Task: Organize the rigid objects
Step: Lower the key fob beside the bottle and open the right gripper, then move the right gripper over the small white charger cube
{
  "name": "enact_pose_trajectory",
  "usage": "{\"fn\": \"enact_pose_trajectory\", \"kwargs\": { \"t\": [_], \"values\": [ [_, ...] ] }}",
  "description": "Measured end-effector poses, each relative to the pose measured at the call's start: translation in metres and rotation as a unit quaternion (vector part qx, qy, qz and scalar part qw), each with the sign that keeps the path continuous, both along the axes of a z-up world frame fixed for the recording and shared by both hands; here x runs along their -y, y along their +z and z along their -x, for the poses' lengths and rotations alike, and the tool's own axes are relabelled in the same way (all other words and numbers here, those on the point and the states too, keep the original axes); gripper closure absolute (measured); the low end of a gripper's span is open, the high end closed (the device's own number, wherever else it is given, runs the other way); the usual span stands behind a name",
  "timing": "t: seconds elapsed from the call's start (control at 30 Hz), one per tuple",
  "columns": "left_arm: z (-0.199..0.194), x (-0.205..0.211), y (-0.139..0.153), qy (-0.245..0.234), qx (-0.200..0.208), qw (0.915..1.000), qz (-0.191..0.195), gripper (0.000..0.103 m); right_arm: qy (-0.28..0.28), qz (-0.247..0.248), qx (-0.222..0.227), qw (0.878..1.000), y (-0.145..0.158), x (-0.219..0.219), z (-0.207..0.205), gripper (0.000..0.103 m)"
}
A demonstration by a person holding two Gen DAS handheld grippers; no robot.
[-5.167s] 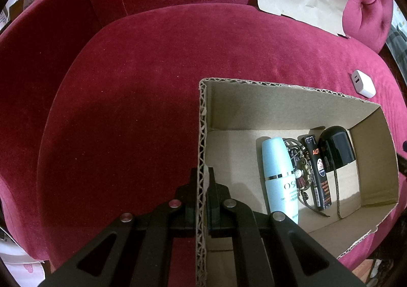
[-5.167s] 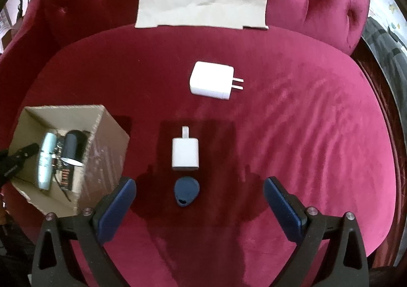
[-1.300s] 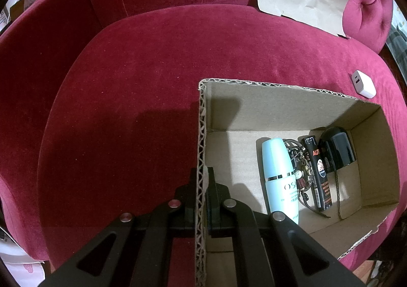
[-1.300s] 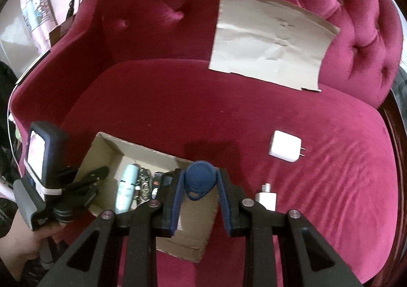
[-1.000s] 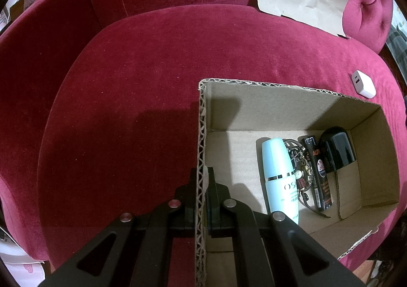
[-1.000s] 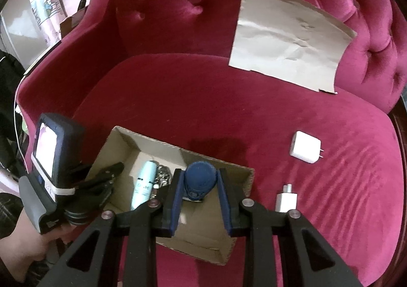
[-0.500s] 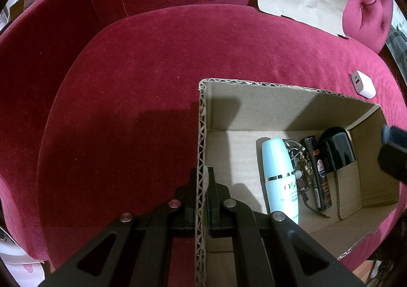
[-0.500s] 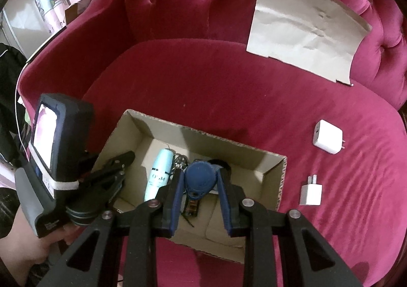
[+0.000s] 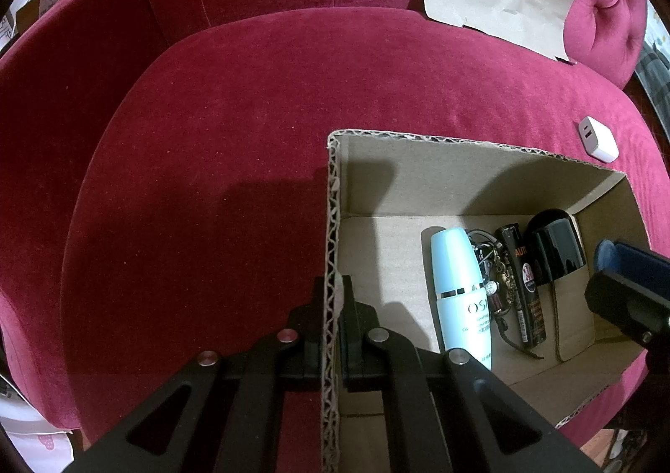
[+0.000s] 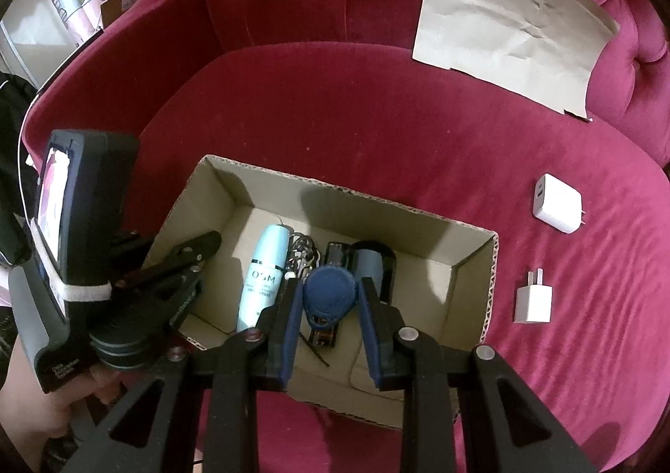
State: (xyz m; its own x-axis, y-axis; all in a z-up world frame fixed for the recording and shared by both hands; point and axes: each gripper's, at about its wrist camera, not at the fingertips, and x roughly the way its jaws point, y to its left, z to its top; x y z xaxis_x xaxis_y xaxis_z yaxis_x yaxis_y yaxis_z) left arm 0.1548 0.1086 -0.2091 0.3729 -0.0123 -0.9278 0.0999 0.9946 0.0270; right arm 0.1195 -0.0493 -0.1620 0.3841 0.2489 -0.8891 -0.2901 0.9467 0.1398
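Red velvet sofa (image 10: 377,117) carried an open cardboard box (image 10: 473,263). Left tool (image 9: 333,305) was clamped shut on the box's near-left wall, steadying it. Right tool (image 10: 331,297) gripped a dark blue fob (image 10: 328,293) between nearly closed pads, poised directly above the box interior over the pale blue bottle (image 10: 261,276), keys and black items; release point lay straight below. Two white chargers (image 10: 557,202) lay to its right, nearer the right hand.

The right gripper (image 10: 331,307) has matte black angular arms with silver round screws and dark blue finger pads (image 10: 290,330). The left gripper (image 9: 333,320) is all black, a strapped screen unit (image 10: 63,230) on its handle.
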Motion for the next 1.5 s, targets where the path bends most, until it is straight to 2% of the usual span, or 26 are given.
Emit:
{"fn": "enact_pose_trajectory", "kwargs": {
  "t": [0.23,0.27,0.3,0.37,0.4,0.47,0.53,0.63,1.07,1.5],
  "values": [
    [0.0,0.0,0.0,0.0,0.0,1.0,0.0,0.099,-0.002,-0.006,-0.002,1.0,0.001,0.001,-0.001,0.074],
    [0.0,0.0,0.0,0.0,0.0,1.0,0.0,0.099,-0.003,-0.005,-0.002,1.0,0.0,0.001,-0.001,0.07],
    [0.0,0.0,0.0,0.0,0.0,1.0,0.0,0.099,-0.003,-0.006,-0.004,1.0,0.001,0.001,-0.002,0.064],
    [0.0,0.0,0.0,0.0,0.0,1.0,0.0,0.099,-0.005,-0.003,-0.004,1.0,0.001,0.002,-0.002,0.038],
    [0.0,0.0,0.001,0.0,0.0,1.0,0.0,0.099,-0.006,0.0,-0.002,1.0,0.001,0.003,-0.002,0.031],
    [0.0,0.0,0.001,0.0,0.0,1.0,0.0,0.099,-0.011,0.004,0.006,1.0,0.002,0.005,-0.002,0.01],
    [0.0,0.0,0.0,0.0,0.0,1.0,0.0,0.099,-0.016,0.007,0.013,1.0,0.004,0.006,-0.001,0.003],
    [0.0,0.0,0.001,0.0,0.0,1.0,0.0,0.099,-0.019,0.009,0.015,1.0,0.005,0.009,-0.003,0.0],
    [0.0,0.0,0.001,0.0,0.0,1.0,0.0,0.099,-0.018,0.004,0.022,1.0,0.012,0.013,-0.003,0.0],
    [-0.001,0.0,0.001,-0.001,0.0,1.0,-0.001,0.099,-0.037,0.011,0.032,0.999,0.031,0.044,-0.008,0.0]
  ]
}}
